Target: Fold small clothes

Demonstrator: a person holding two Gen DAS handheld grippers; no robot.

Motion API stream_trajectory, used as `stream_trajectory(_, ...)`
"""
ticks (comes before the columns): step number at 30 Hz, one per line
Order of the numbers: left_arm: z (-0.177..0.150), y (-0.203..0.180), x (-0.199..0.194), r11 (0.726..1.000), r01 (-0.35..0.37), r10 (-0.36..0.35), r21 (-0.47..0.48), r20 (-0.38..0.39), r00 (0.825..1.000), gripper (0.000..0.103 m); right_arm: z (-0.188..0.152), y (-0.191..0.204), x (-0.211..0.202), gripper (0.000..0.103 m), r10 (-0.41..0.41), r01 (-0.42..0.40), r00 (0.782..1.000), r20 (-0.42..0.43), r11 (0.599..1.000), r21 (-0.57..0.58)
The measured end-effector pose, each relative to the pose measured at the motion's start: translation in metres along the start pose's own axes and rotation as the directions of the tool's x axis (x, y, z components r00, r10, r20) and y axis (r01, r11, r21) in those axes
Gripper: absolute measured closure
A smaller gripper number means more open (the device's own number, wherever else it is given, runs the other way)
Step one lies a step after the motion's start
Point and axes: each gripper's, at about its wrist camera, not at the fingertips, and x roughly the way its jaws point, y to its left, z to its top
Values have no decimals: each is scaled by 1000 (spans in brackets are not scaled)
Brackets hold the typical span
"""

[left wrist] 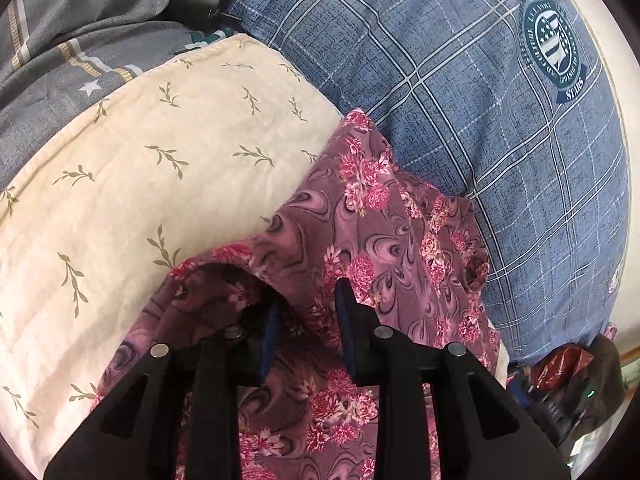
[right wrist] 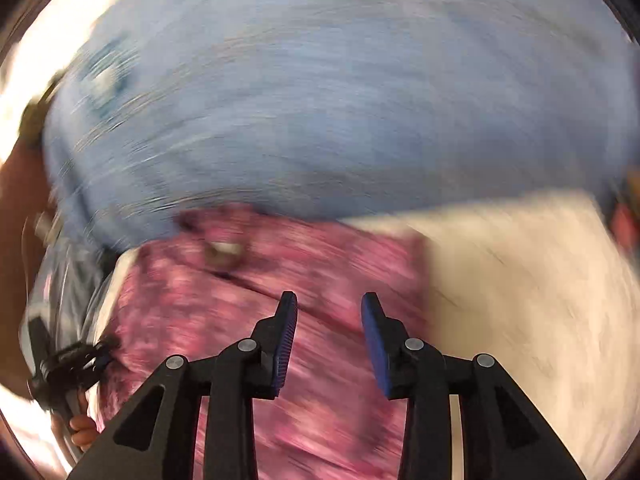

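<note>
A small pink-and-maroon floral garment (left wrist: 360, 224) lies across a cream cloth with a leaf print (left wrist: 160, 168) on a blue checked bedspread (left wrist: 460, 80). My left gripper (left wrist: 306, 300) sits low over the garment with its jaws apart; a raised fold of the cloth hides the left fingertip, and cloth lies between the pads. In the right wrist view, which is badly motion-blurred, my right gripper (right wrist: 329, 306) is open and empty above the same garment (right wrist: 224, 304). The left gripper also shows at that view's lower left (right wrist: 68, 364), held in a hand.
A grey striped blanket (left wrist: 72, 40) and a black cylinder (left wrist: 196, 0) lie at the far left. Dark clutter (left wrist: 568, 380) sits beyond the bed's right edge. The cream cloth (right wrist: 520, 292) and blue bedspread (right wrist: 320, 100) fill the right wrist view.
</note>
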Motion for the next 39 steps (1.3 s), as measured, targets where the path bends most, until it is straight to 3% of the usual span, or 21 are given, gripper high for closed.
stream_trajectory(4,0,-7,2,1000,-11,10,25,11,1000,70,-28,-13,22,66,101,-97,995,-24,987,128)
stream_trajectory(7,1,-11,2,998,-31,30,52,22,999,69,-35,2,32,68,128,-127,992,-1,987,96)
stream_trajectory(8,2,-12,1,998,-36,35,57,25,999,69,-33,11,34,93,112,-111,994,-5,992,54)
stream_trajectory(10,5,-9,-5,996,-67,64,54,57,996,69,-29,25,18,99,133,-133,987,89,991,-6)
stream_trajectory(12,10,-4,-10,995,-95,92,37,82,992,70,-28,25,-8,99,178,-185,961,213,983,13)
stream_trajectory(13,13,0,-9,996,-88,87,21,71,994,72,-27,22,-11,99,159,-171,960,232,985,30)
stream_trajectory(15,15,4,-6,997,-81,81,6,53,995,74,-30,16,7,99,78,-84,988,135,996,34)
stream_trajectory(17,14,4,-7,997,-80,79,14,51,996,75,-38,11,26,98,-14,14,1000,19,1000,9)
stream_trajectory(19,12,7,-9,998,-62,62,3,47,997,75,-43,12,20,92,-32,32,999,34,999,16)
stream_trajectory(21,11,9,-8,999,-49,49,-6,43,998,75,-41,15,0,90,-5,-3,994,109,998,66)
stream_trajectory(25,5,3,-8,999,-33,32,7,37,999,60,-46,19,-30,87,135,-152,967,214,986,66)
stream_trajectory(27,3,-4,-6,998,-58,56,39,39,998,58,-59,28,-18,86,172,-181,970,172,983,35)
stream_trajectory(29,1,-10,1,991,-110,107,80,35,994,58,-70,29,6,86,128,-132,987,92,991,34)
stream_trajectory(30,-1,-13,2,986,-131,127,105,45,991,58,-81,25,29,87,95,-95,995,10,994,46)
stream_trajectory(32,-6,-24,5,965,-196,186,175,70,980,58,-86,21,23,90,117,-122,989,95,991,53)
stream_trajectory(34,-13,-33,9,934,-258,244,246,87,966,58,-82,17,13,89,127,-133,990,58,984,116)
stream_trajectory(36,-18,-40,7,907,-298,294,297,57,954,58,-82,11,-8,85,124,-132,990,65,982,136)
stream_trajectory(38,-23,-37,-6,925,-232,252,301,-31,967,58,-91,4,-35,78,73,-82,994,77,991,110)
stream_trajectory(39,-27,-30,-17,941,-165,205,297,-107,973,58,-93,-6,-52,76,53,-62,995,89,993,102)
